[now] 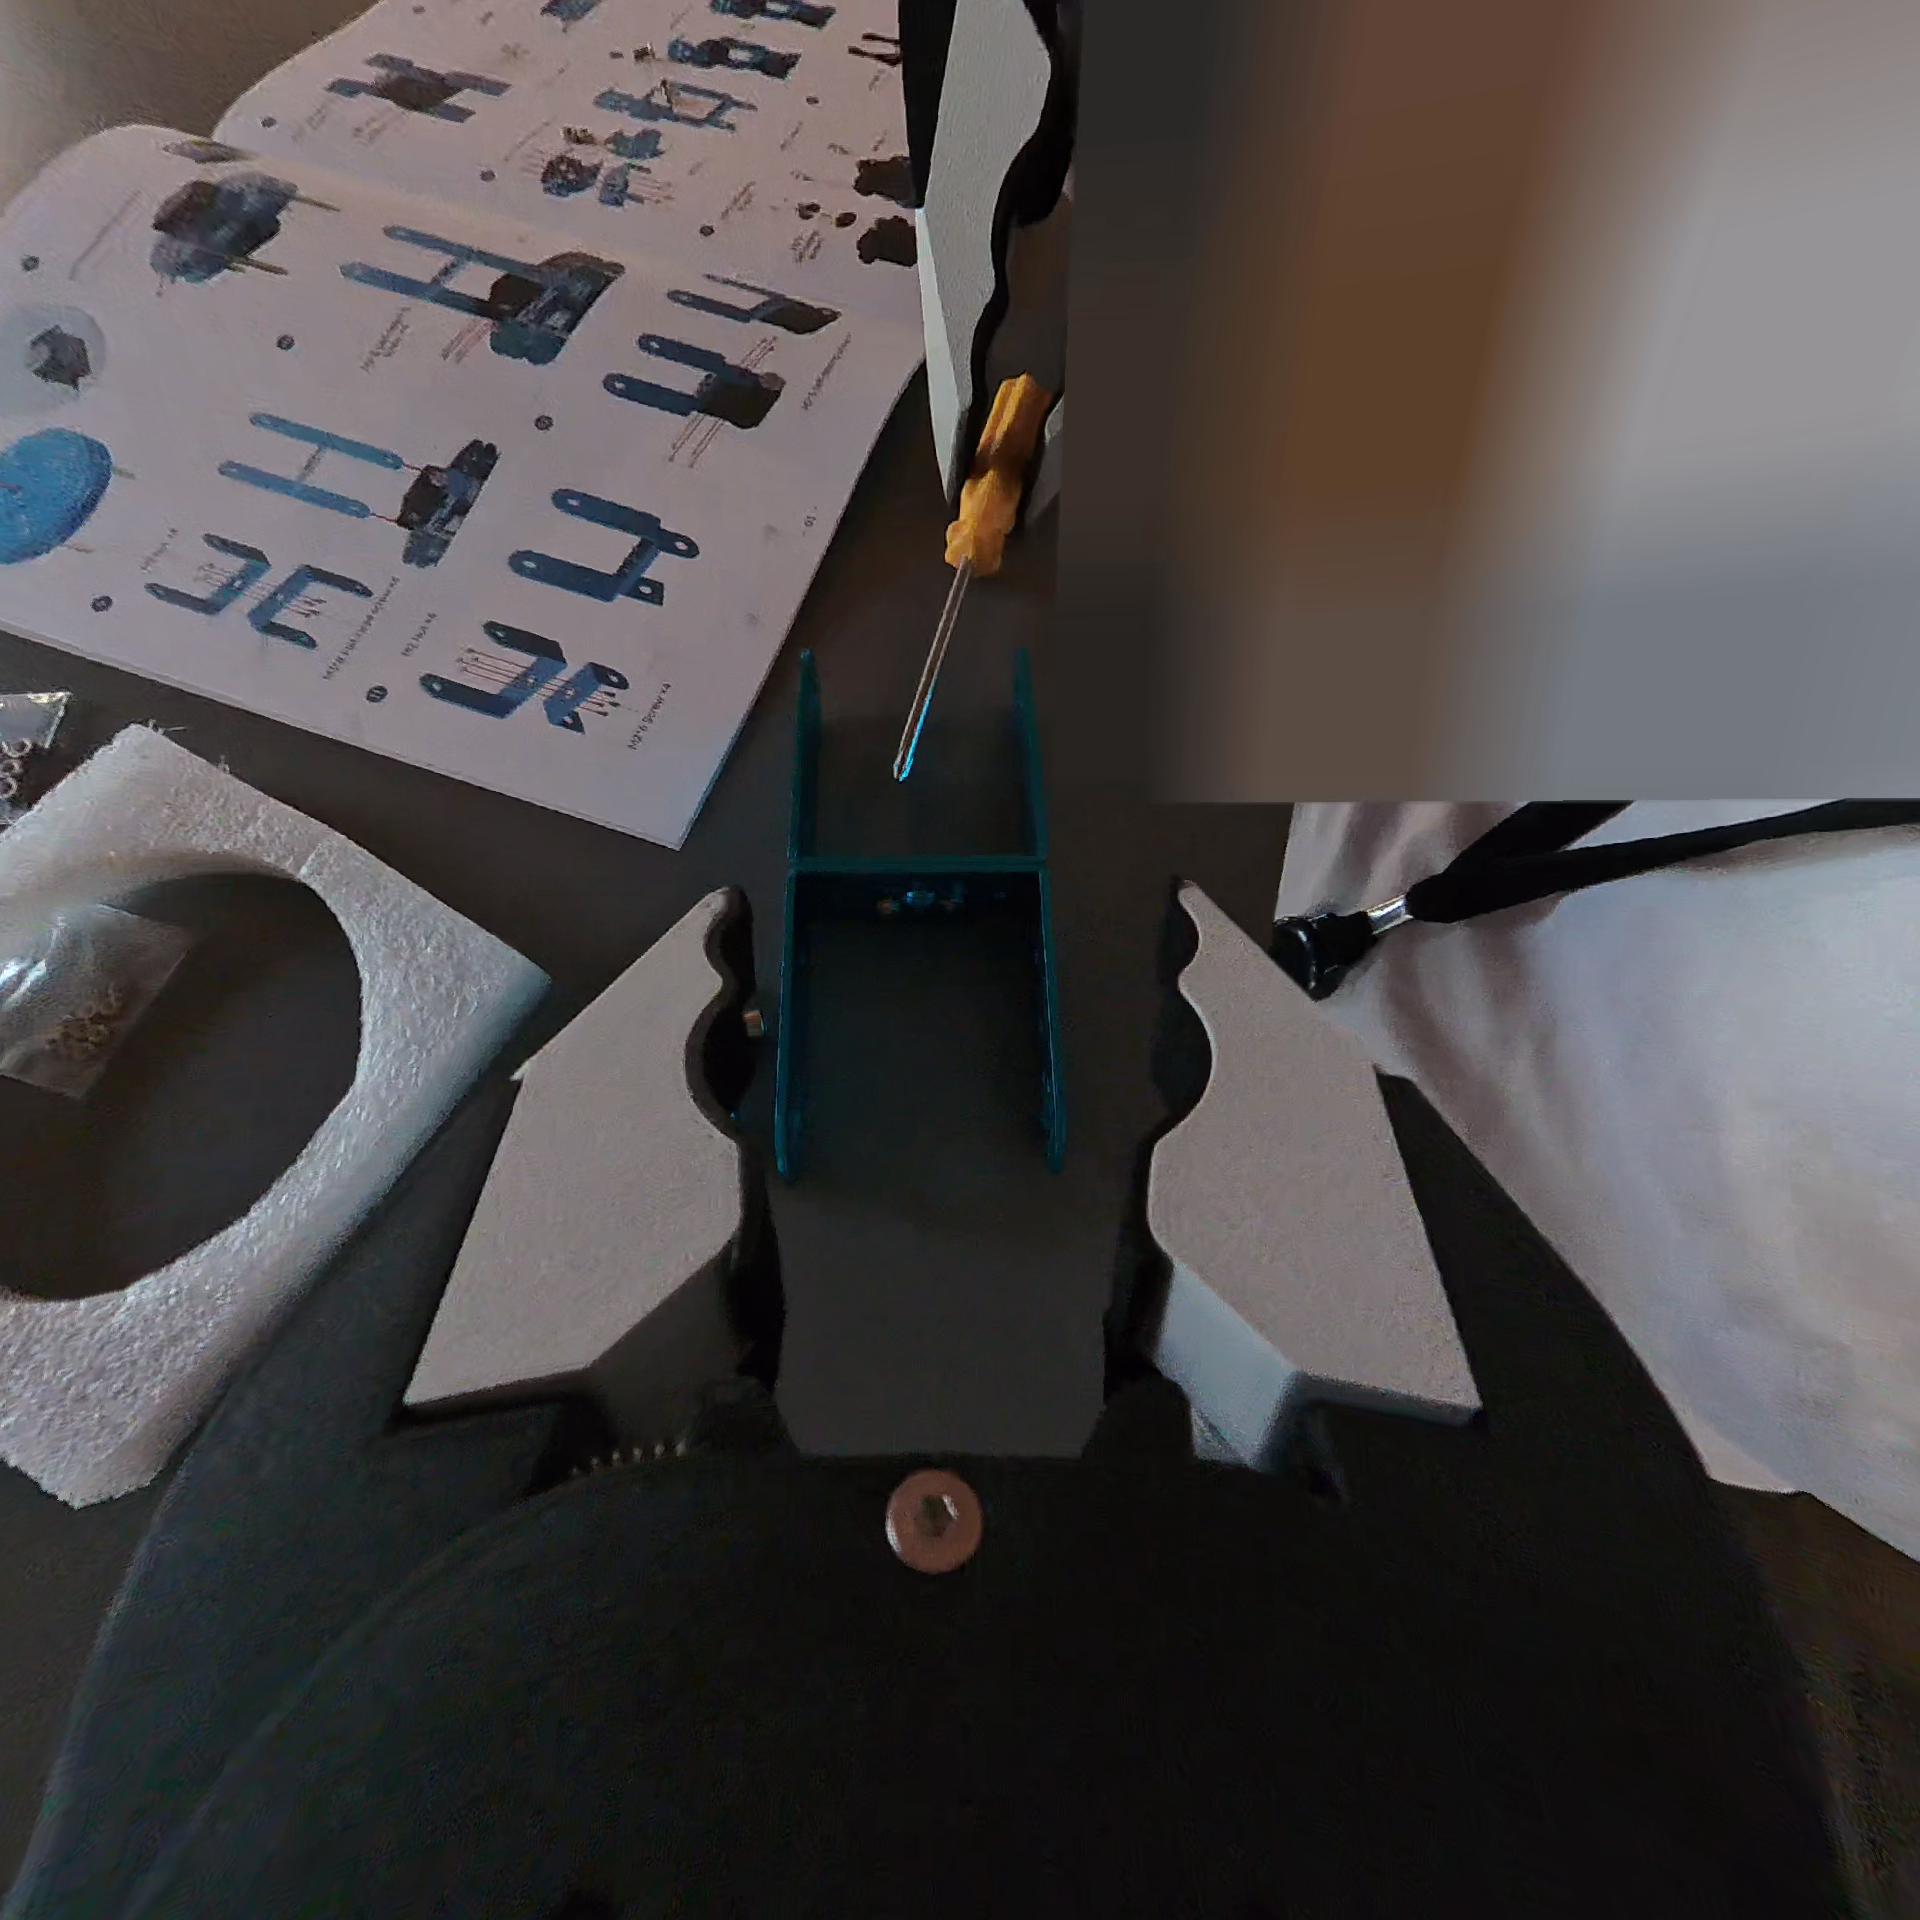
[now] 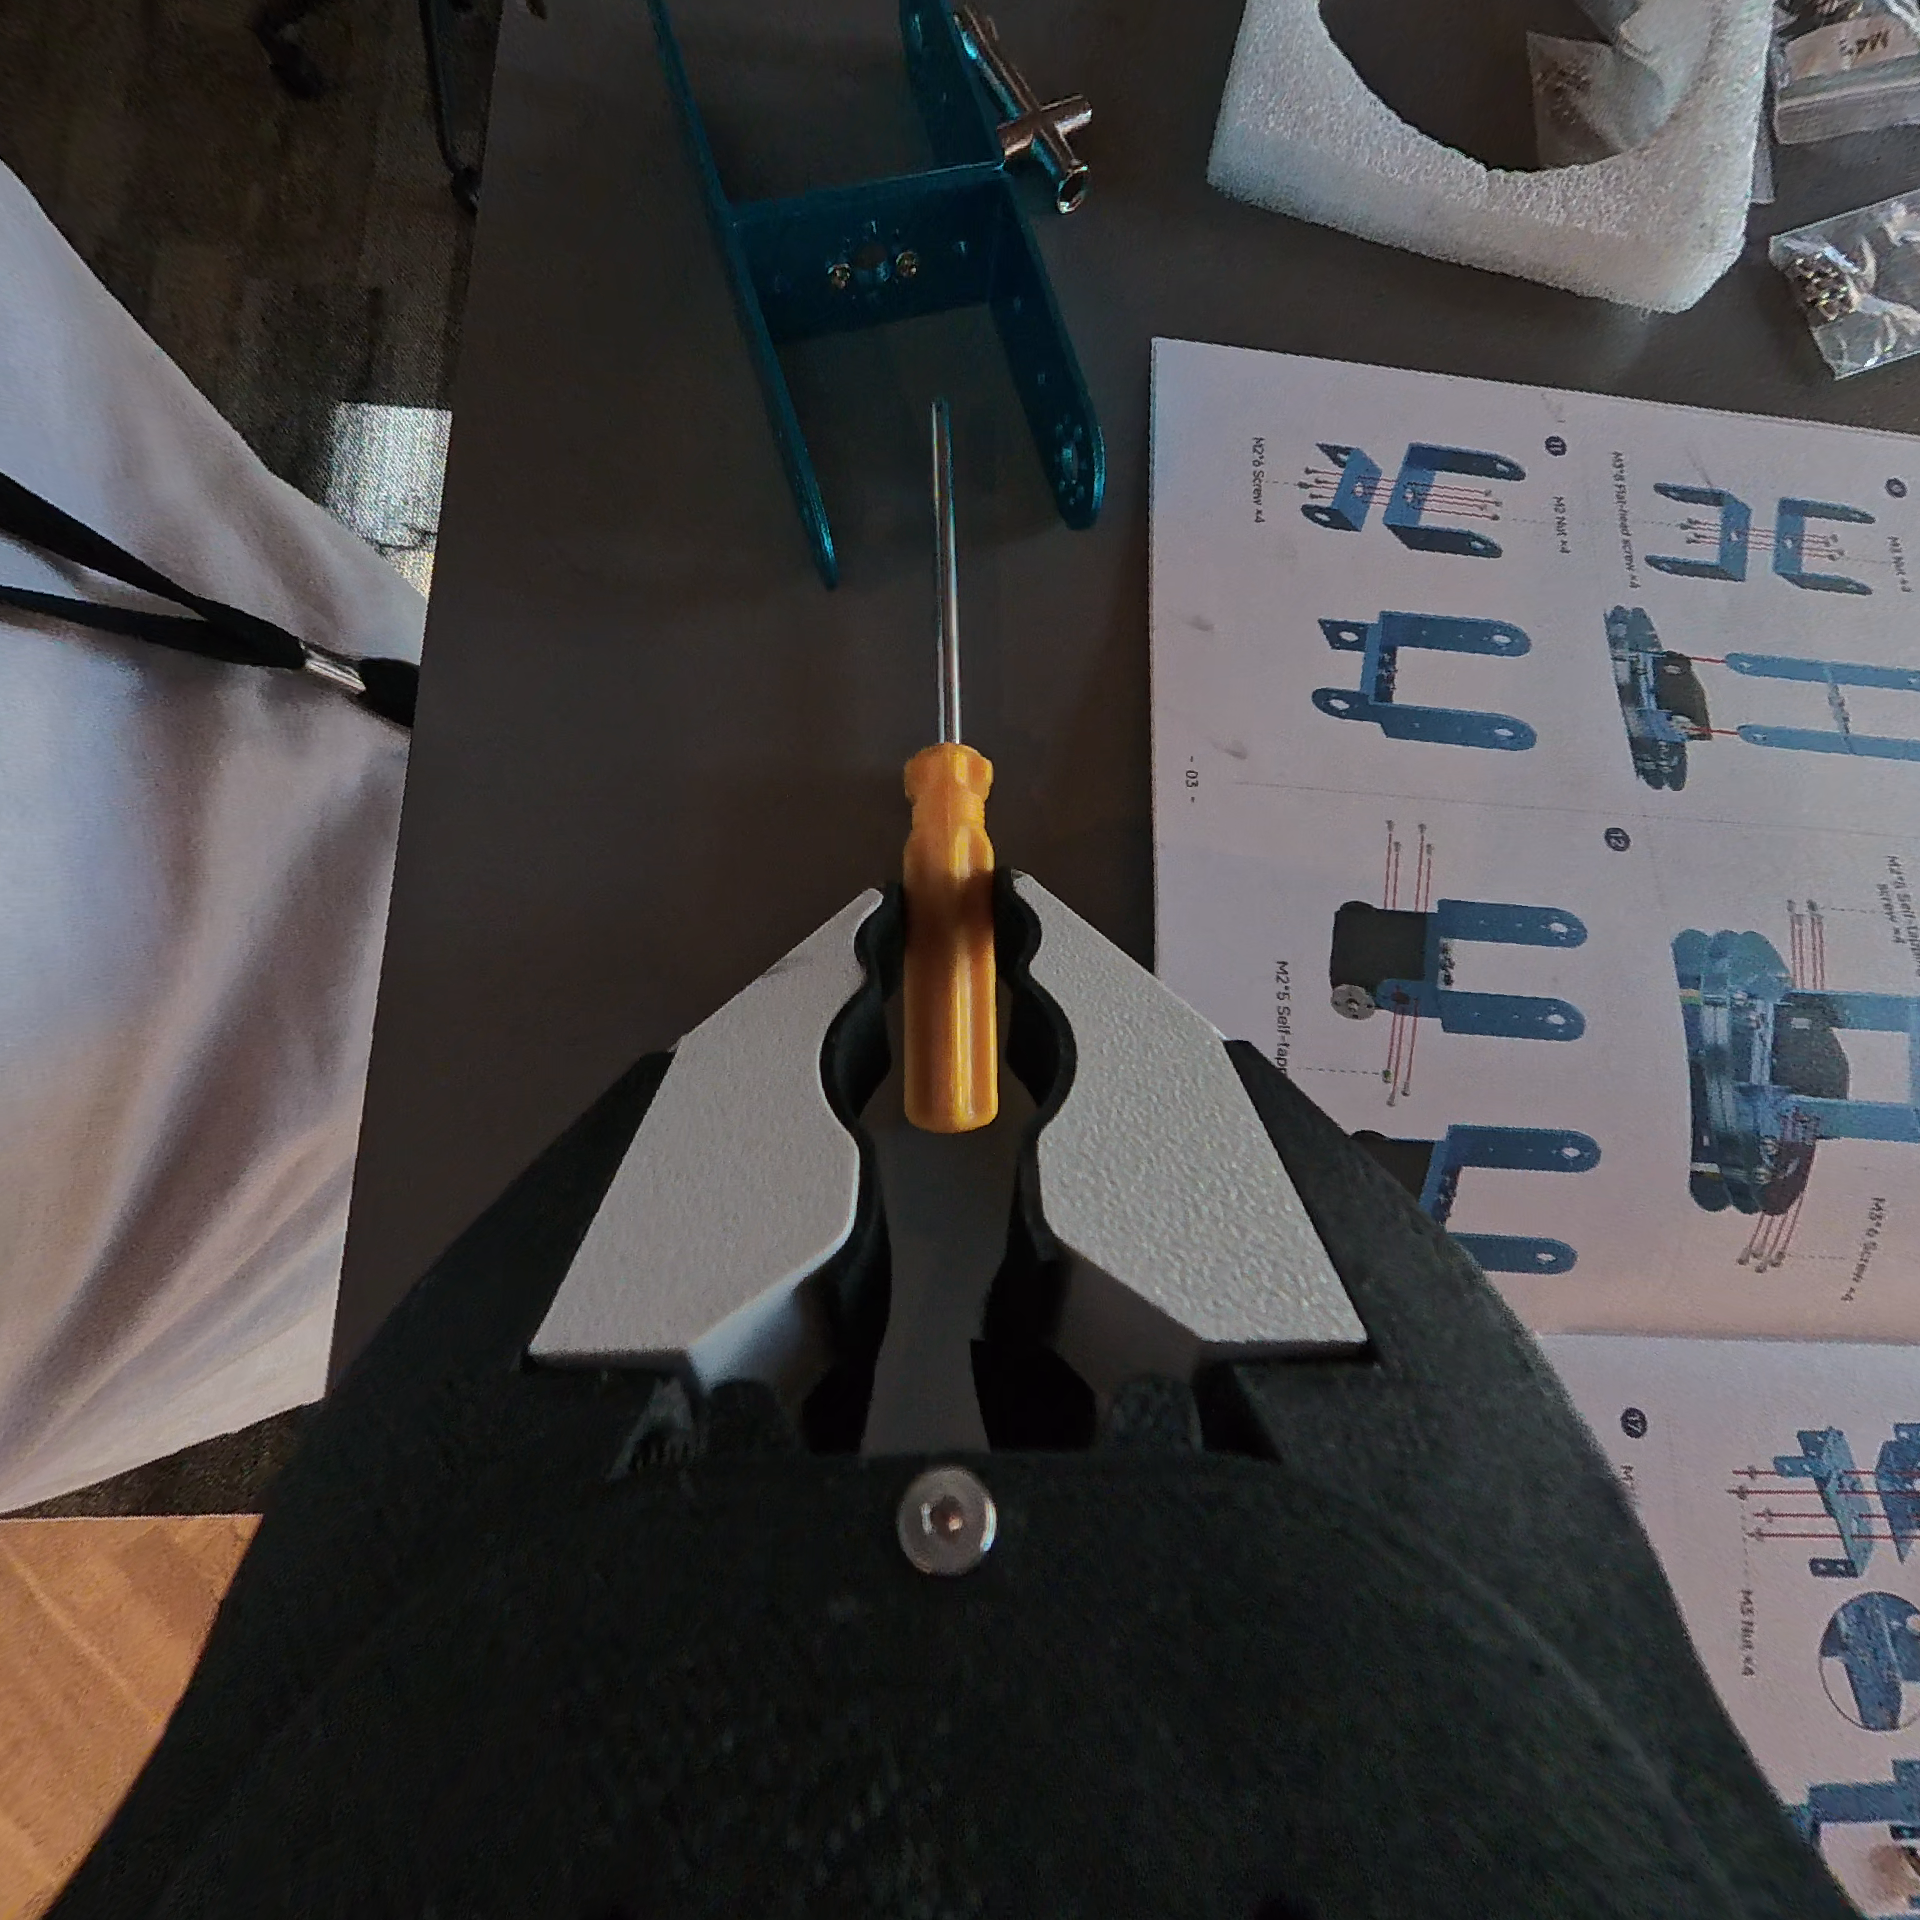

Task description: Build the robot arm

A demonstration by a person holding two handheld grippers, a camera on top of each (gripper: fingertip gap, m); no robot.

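Note:
My left gripper (image 1: 958, 896) is open, its grey fingers (image 1: 623, 1143) spread around the near half of a teal H-shaped metal bracket (image 1: 914, 883) standing on the dark table. The left finger is close to the bracket's left plate; the right finger is apart from it. My right gripper (image 2: 948, 894) is shut on the handle of a yellow screwdriver (image 2: 948, 987). Its shaft points at the bracket (image 2: 873, 239), the tip just inside the open far arms. In the left wrist view the right gripper (image 1: 1003, 457) comes in from the top with the screwdriver (image 1: 935, 665).
An open instruction booklet (image 1: 416, 364) (image 2: 1558, 831) lies beside the bracket. A white foam block with a round hole (image 1: 208, 1039) (image 2: 1475, 135) and small bags of hardware (image 2: 1849, 281) lie near it. A metal cross wrench (image 2: 1049, 125) lies against the bracket. White cloth with a black lanyard (image 1: 1610, 1091) hangs at the table edge. The left gripper's tips are roughly 15 cm from the right gripper's. My left gripper is the nearer one to the metal cross wrench (image 2: 1049, 125): about 4 cm, against 15 cm.

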